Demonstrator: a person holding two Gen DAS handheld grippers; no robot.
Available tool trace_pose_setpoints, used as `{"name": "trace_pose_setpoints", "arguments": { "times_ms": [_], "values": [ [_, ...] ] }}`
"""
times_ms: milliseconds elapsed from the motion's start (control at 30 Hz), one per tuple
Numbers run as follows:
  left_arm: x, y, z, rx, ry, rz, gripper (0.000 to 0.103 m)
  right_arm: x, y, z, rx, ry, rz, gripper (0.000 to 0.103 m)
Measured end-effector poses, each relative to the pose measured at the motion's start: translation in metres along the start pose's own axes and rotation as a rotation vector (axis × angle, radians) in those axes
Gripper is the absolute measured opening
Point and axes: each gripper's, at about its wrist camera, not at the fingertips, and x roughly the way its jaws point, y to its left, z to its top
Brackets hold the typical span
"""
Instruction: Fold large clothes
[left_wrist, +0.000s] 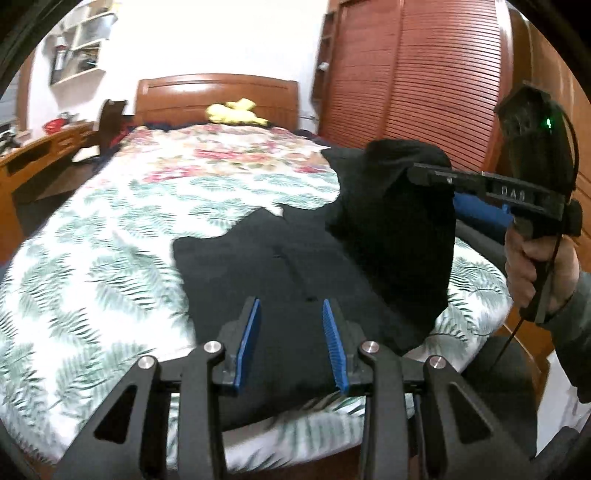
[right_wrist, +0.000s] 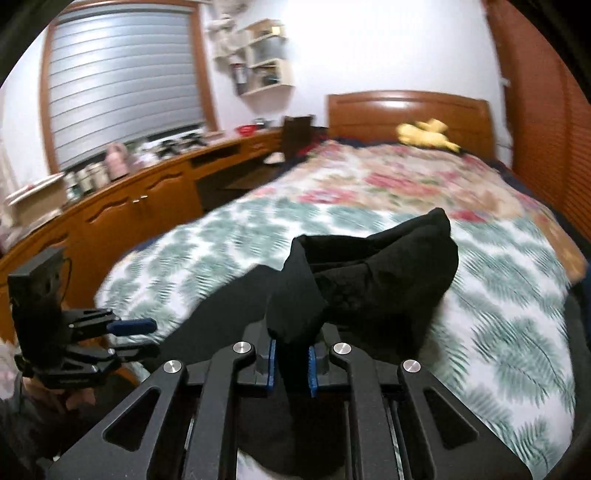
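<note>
Black garment (left_wrist: 295, 266) spread on the bed (left_wrist: 110, 258); right gripper (right_wrist: 291, 365) clamps one lifted edge, presumably to fold it over, while left gripper (left_wrist: 291, 343) hovers, jaws parted, empty.

At lower centre, the right gripper (right_wrist: 291, 363) pinches a raised fold of black garment (right_wrist: 373, 273) above the leaf-print bedspread (right_wrist: 509, 314). The left gripper (right_wrist: 142, 336) sits at lower left, jaws apart.

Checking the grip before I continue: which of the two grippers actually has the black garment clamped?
The right gripper: its blue pads pinch a raised fold of the black garment. The left gripper stands open over the flat cloth, nothing between its pads.
</note>
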Motion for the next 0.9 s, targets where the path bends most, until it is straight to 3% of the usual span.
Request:
{"name": "trace_pose_setpoints", "arguments": {
  "times_ms": [133, 233, 333, 433, 533, 633, 767, 900],
  "values": [
    [-0.023, 0.026, -0.005, -0.03, -0.012, 0.063, 0.033, 0.029, 0.043, 0.017, -0.05, -0.003, 0.088, 0.009],
    [-0.037, 0.041, -0.009, -0.051, -0.02, 0.106, 0.033, 0.06, 0.067, 0.012, -0.055, 0.052, 0.157, 0.01],
    [-0.043, 0.048, -0.011, -0.064, -0.023, 0.128, 0.033, 0.085, 0.081, -0.002, -0.061, 0.147, 0.17, 0.014],
    [-0.043, 0.048, -0.012, -0.069, -0.022, 0.134, 0.033, 0.087, 0.083, -0.005, -0.059, 0.171, 0.156, 0.019],
    [-0.039, 0.042, -0.008, -0.063, -0.022, 0.131, 0.033, 0.07, 0.079, 0.005, -0.055, 0.142, 0.132, 0.034],
    [-0.038, 0.033, -0.002, -0.052, -0.033, 0.121, 0.033, 0.042, 0.069, 0.018, -0.054, 0.079, 0.126, 0.042],
    [-0.035, 0.018, 0.01, -0.028, -0.05, 0.103, 0.034, 0.012, 0.049, 0.025, -0.1, 0.022, 0.058, 0.044],
    [-0.029, 0.004, 0.02, -0.002, -0.051, 0.087, 0.034, 0.013, 0.016, 0.003, -0.1, 0.066, -0.022, 0.044]
  ]
}}
